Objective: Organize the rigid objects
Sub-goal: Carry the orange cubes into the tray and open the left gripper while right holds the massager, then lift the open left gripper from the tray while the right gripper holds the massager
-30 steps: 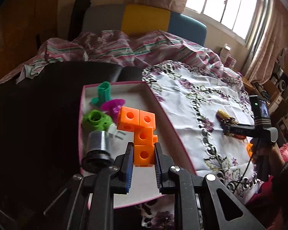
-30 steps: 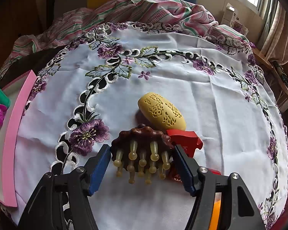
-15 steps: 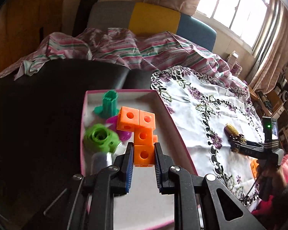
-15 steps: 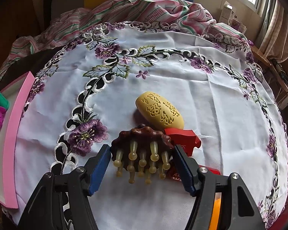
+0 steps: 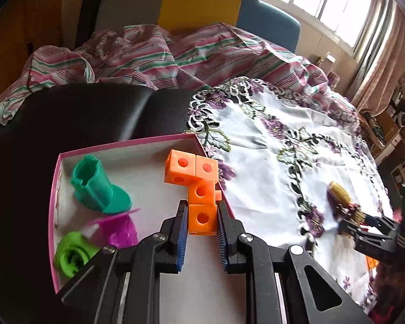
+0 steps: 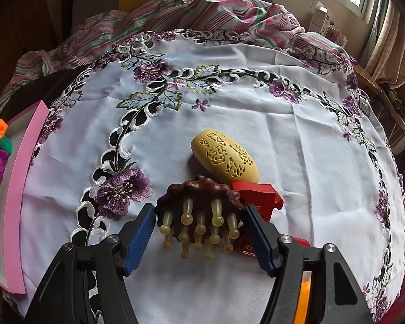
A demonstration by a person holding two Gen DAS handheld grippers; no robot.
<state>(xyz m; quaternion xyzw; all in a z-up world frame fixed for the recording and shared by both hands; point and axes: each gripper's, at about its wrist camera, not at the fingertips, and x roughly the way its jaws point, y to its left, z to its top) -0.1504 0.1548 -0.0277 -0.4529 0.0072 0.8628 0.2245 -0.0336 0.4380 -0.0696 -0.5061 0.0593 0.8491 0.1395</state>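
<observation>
An orange block cluster [image 5: 195, 186] — linked cubes — is clamped at its lowest cube by the left gripper [image 5: 201, 222], above the pink-rimmed tray [image 5: 57, 167]. Inside the tray, left of the cluster, lie a teal piece [image 5: 100, 189], a magenta piece [image 5: 120, 228] and a lime piece [image 5: 71, 253]. Right of the tray, on the embroidered cloth [image 6: 229, 108], the right gripper [image 6: 199, 225] grips a brown massage comb [image 6: 199, 202] — beside a carved yellow oval [image 6: 225, 158] and a red piece [image 6: 259, 197].

In the left wrist view, the pink-rimmed tray [image 5: 54, 202] is offering bare floor at lower centre, while the teal piece [image 5: 97, 186], magenta piece [image 5: 118, 229] and green piece [image 5: 73, 256] are crowding its left side.
</observation>
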